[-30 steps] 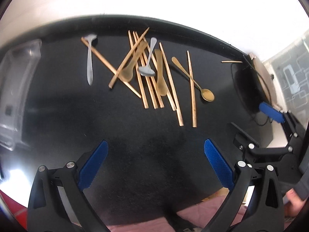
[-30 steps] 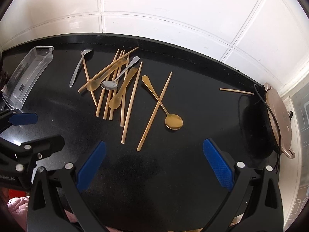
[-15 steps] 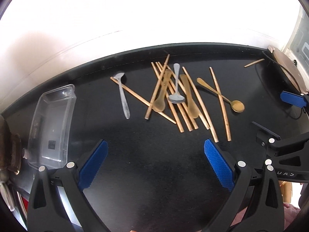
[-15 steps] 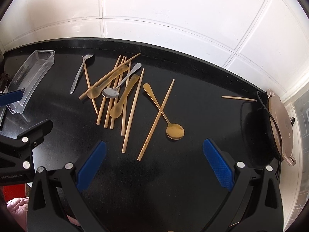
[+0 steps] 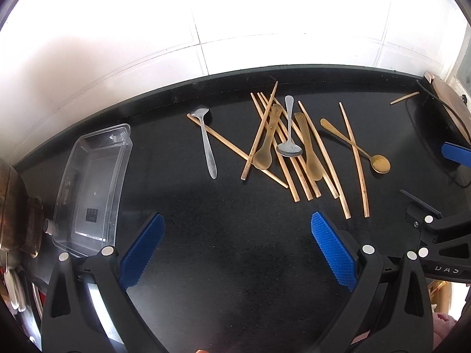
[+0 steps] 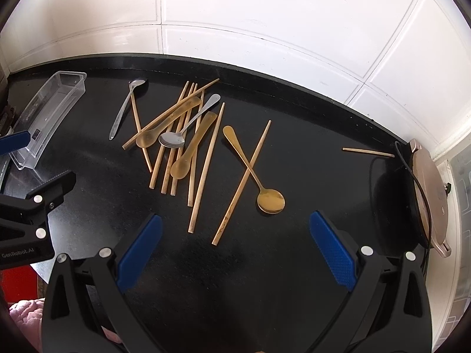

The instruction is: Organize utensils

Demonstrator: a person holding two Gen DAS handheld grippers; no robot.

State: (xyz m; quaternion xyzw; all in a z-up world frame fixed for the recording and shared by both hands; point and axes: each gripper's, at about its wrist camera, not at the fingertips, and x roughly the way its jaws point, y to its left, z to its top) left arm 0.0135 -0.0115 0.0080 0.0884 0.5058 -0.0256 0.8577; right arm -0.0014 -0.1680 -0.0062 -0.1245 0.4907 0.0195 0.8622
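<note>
On the black counter (image 5: 206, 235) lies a pile of several wooden chopsticks (image 5: 297, 158) mixed with two tan spoons, a silver spoon (image 5: 290, 148) on top, a gold spoon (image 5: 379, 163) to the right and another silver spoon (image 5: 207, 147) to the left. The right wrist view shows the same chopsticks (image 6: 203, 170), gold spoon (image 6: 270, 201) and silver spoon (image 6: 172, 139). A clear plastic tray (image 5: 91, 182) (image 6: 44, 117) sits at the far left. My left gripper (image 5: 235, 253) is open and empty, short of the pile. My right gripper (image 6: 235, 250) is open and empty near the gold spoon.
A lone chopstick (image 6: 368, 152) lies at the right near a round copper-coloured appliance (image 6: 429, 194) with a black cable. White tiled wall (image 6: 265, 14) runs behind the counter. Metal items (image 5: 17, 206) sit left of the tray.
The left gripper's view has swung left and pulled back, bringing the clear tray fully into sight. The right gripper has drawn back slightly. Both stay open and the utensils have not moved.
</note>
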